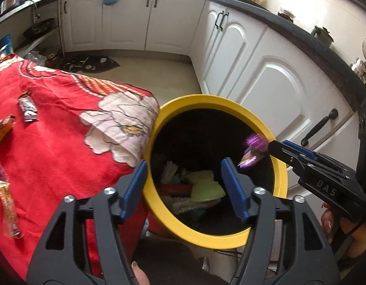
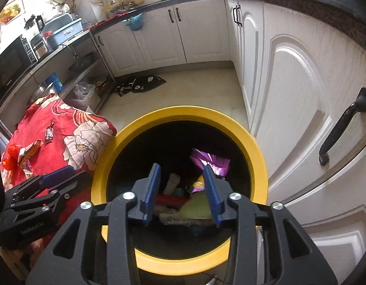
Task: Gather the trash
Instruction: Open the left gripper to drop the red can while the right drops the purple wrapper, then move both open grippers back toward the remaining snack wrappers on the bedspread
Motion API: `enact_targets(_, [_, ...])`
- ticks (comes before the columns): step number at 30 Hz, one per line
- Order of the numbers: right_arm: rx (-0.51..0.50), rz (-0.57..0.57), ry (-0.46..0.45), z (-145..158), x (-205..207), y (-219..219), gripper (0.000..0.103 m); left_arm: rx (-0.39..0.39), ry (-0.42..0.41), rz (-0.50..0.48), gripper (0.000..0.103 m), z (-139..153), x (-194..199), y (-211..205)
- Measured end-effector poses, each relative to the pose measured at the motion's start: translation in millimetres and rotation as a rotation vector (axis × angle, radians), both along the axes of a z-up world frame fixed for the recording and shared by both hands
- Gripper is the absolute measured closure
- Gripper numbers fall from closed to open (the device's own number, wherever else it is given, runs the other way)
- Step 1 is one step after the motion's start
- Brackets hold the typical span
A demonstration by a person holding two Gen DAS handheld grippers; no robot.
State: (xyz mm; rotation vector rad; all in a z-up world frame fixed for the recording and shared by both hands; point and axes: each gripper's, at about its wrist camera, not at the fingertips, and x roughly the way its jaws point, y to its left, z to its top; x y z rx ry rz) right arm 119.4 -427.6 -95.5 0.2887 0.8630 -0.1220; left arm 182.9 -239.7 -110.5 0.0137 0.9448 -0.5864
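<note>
Red floral cloth (image 1: 52,147) is seen covering the table at the left, and on it several pieces of trash remain: an orange carton (image 1: 2,130) at the left edge, a striped wrapper (image 1: 7,204) near the front, and a dark candy-bar wrapper (image 1: 28,108) whose long axis runs away from the camera, slightly slanted. Just beside the draped table corner stands the yellow-rimmed bin (image 1: 281,173), its dark interior already holding green cups, a red item and paper. The left tongs (image 1: 183,187) are held spread wide over the near rim with nothing between the blue pads. Further right, a purple foil wrapper (image 1: 253,152) is shown blurred in mid-air over the bin mouth, just off the tip of the right tongs (image 2: 181,190); in the right wrist view the jaws stand apart and the wrapper (image 2: 211,163) lies beyond the right pad, apparently ungripped, though contact with that pad cannot be ruled out. Its fanned, crimped end points up and away, and its long axis appears to run steeply downward into the bin. The step in hand is judged to be the release of this wrapper into the bin. The next move would call for either tongs to be swung back over the table, lined up across the short axis of a remaining wrapper, and closed on it.
</note>
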Motion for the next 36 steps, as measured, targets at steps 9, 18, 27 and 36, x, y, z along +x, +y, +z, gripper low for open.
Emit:
enact_targets(9, [-0.004, -0.004, -0.055, 18, -5, 6, 0.049, -0.018, -0.06, 0.096, 0.011, 30, -1, 40])
enact_targets(18, [0.012, 0.031, -0.134, 45, -11, 27, 0.044, -0.036, -0.111, 0.211, 0.011, 57, -1, 88])
enact_targets(27, [0.017, 0.107, -0.207, 73, -17, 59, 0.04, -0.055, -0.172, 0.305, 0.011, 78, -9, 134])
enact_targets(36, [0.015, 0.181, -0.232, 86, -18, 91, 0.039, -0.07, -0.207, 0.387, 0.011, 90, -13, 174])
